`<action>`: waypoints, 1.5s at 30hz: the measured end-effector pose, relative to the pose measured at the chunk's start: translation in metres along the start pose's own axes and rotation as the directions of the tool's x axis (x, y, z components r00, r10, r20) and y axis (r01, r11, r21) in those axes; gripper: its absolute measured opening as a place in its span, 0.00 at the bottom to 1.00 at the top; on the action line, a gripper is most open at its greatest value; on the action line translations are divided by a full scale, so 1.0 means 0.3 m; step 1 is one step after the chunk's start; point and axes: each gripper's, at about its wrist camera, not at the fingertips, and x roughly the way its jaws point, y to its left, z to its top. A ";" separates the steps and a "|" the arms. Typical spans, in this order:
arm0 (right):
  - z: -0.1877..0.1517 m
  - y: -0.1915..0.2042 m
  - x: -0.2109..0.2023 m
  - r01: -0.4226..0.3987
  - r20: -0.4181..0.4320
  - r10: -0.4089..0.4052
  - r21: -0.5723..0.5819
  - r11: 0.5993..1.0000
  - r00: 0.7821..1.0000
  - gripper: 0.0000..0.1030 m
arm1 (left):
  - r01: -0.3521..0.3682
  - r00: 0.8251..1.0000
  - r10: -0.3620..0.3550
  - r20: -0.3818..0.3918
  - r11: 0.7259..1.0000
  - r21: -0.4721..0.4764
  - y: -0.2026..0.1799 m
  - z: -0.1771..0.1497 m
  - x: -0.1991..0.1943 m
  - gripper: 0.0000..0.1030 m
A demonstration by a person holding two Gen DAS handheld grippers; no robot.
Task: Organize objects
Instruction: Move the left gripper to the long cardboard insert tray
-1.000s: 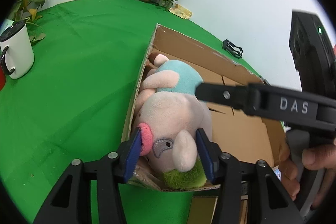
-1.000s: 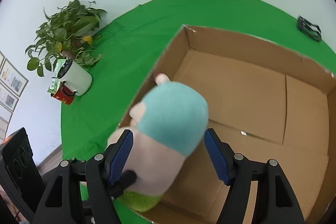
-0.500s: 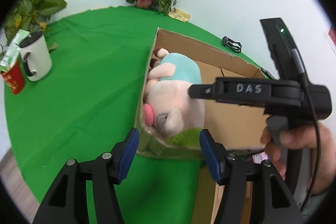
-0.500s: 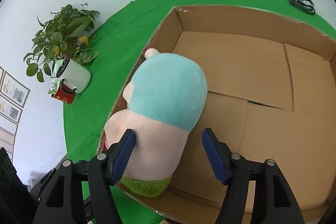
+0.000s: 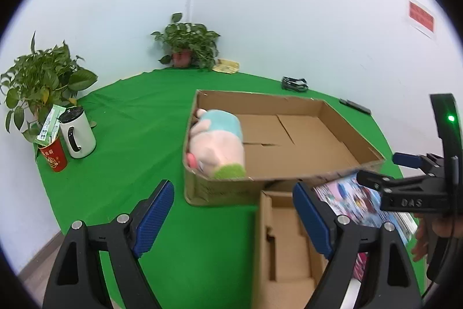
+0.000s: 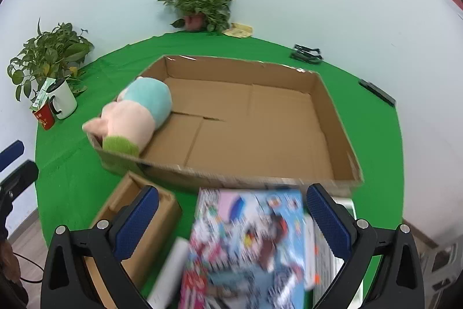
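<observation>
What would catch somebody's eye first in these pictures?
A pink and teal plush toy lies in the near left corner of a big, otherwise bare cardboard box on the green table. Nearer, a colourful picture box lies below the open right gripper.

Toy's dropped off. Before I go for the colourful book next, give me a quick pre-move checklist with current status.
1. Plush toy released: ok. It lies in the left end of the cardboard box, clear of both grippers.
2. Right gripper ready: ok. Its jaws have just been opening and stand wide; the colourful book lies beneath, not gripped.
3. Left gripper free: ok. Its jaws have just been opening, and nothing is between them.
4. Room in the box: ok. The floor right of the toy is bare.
5. Book free to lift: cannot tell. The picture is blurred, and other flat items lie beside it.
6. Small open carton near the book: not ok, it sits close to the right gripper's left finger.
</observation>
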 end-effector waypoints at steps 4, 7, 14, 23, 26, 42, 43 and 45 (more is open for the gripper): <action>-0.159 -0.069 -0.107 0.017 0.019 -0.018 0.045 0.999 1.000 1.00 | 0.014 1.000 -0.013 -0.012 0.999 0.040 -0.076 -0.037 -0.040 0.82; -0.240 -0.097 -0.165 0.014 0.021 -0.015 0.050 0.999 1.000 1.00 | 0.013 1.000 -0.014 0.015 0.999 0.050 -0.125 -0.054 -0.077 0.82; -0.345 -0.125 -0.236 0.013 0.028 -0.015 0.062 0.998 0.999 1.00 | 0.047 0.999 -0.048 0.024 0.998 0.041 -0.196 -0.087 -0.106 0.82; -0.400 -0.140 -0.227 -0.012 0.020 0.011 0.065 0.998 1.000 1.00 | 0.080 0.997 -0.079 -0.024 0.996 0.028 -0.221 -0.129 -0.075 0.80; -0.408 -0.135 -0.211 -0.013 0.018 0.013 0.054 0.998 1.000 1.00 | 0.073 0.997 -0.072 -0.029 0.997 0.037 -0.230 -0.144 -0.067 0.80; -0.428 -0.108 -0.176 -0.019 -0.007 0.019 0.006 1.000 1.000 0.99 | 0.128 0.981 -0.128 -0.146 0.992 -0.016 -0.198 -0.155 -0.010 0.80; -0.430 -0.100 -0.179 -0.040 -0.008 0.040 0.004 0.999 0.999 0.99 | 0.122 0.981 -0.123 -0.151 0.992 -0.020 -0.174 -0.153 -0.012 0.80; -0.434 -0.077 -0.188 -0.102 -0.011 0.102 -0.008 0.995 0.995 0.99 | 0.108 0.981 -0.110 -0.159 0.994 -0.026 -0.132 -0.152 -0.016 0.80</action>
